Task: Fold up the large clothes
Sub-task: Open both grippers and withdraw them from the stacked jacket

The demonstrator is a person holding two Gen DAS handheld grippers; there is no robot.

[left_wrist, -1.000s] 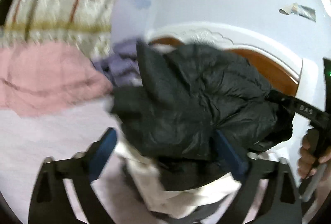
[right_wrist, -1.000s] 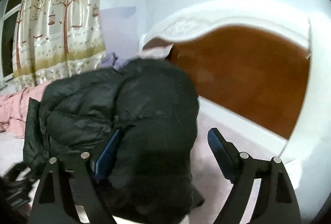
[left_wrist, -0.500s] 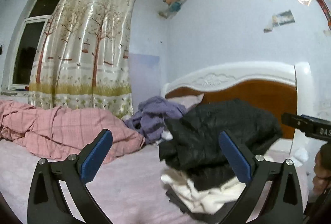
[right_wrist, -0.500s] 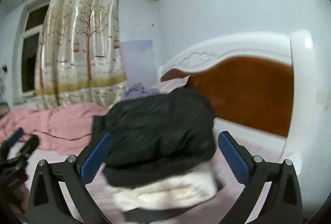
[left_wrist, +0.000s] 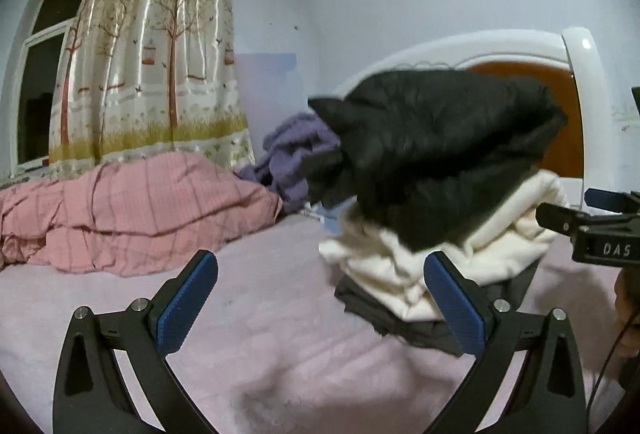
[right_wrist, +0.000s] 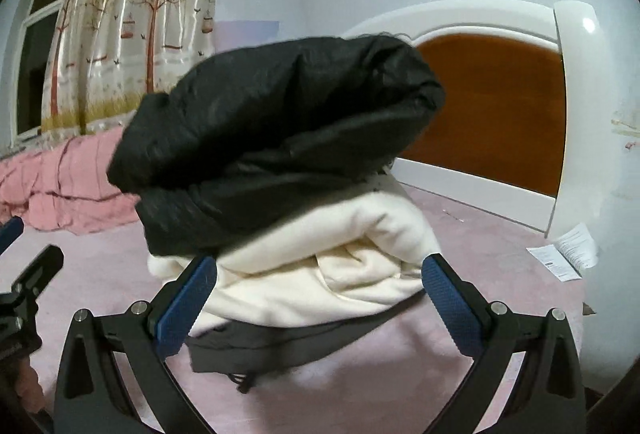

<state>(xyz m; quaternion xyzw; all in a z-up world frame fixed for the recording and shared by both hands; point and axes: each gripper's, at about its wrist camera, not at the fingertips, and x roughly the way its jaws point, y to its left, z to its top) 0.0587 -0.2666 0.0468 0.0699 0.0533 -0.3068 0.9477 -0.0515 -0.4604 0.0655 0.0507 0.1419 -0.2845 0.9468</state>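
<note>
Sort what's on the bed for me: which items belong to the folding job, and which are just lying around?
Part of the job:
- black puffer jacket, top of the stack
- cream garment beneath it
- dark garment at the bottom
- left tool and right tool, both open

Lying about:
- pink quilt
- purple clothes heap
- paper leaflet

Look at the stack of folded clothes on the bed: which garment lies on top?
The black puffer jacket lies on top. Its shiny quilted fabric sets it apart from the soft cream garment beneath and the dark grey one at the bottom.
</note>
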